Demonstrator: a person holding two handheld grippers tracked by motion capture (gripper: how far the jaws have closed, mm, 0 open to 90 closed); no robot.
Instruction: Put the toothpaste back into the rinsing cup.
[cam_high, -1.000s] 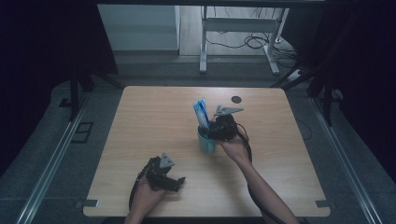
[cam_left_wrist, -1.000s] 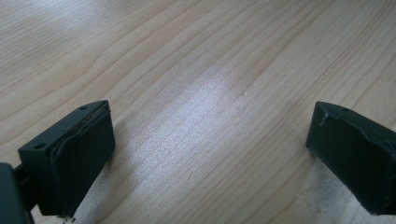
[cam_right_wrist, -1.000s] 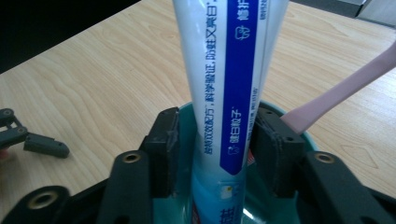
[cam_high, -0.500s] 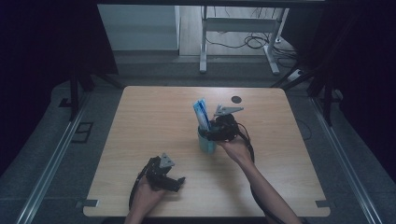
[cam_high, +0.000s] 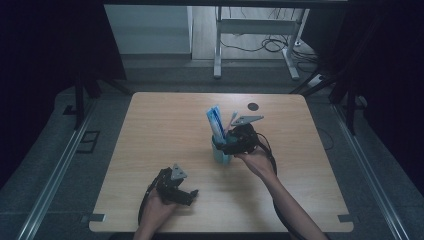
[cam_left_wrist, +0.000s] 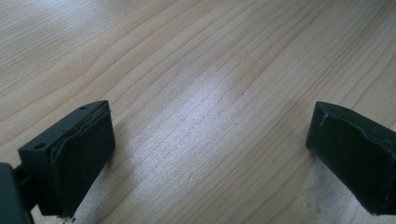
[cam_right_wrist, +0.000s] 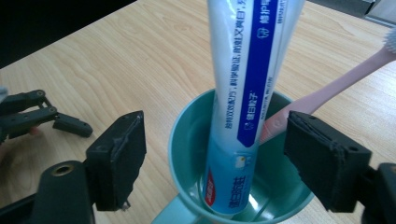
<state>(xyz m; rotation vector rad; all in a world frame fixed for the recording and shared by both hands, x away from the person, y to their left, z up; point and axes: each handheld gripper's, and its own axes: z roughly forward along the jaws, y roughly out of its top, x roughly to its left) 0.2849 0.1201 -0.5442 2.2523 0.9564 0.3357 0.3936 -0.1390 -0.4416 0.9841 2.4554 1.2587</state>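
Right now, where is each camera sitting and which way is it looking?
High view: sits above the person's side, looking forward and down on the table; both forearms, the left gripper and the right gripper show.
Left gripper view: rides on the left gripper, looking down at bare wood between its open jaws.
Right gripper view: rides on the right gripper, looking into the green cup holding the toothpaste tube and pink toothbrush.
Shared: the high and right gripper views both show cup, tube and left gripper.

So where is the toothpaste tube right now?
The toothpaste tube stands tilted in the green cup near the table's middle in the high view, beside a pink toothbrush, between the open right gripper jaws.
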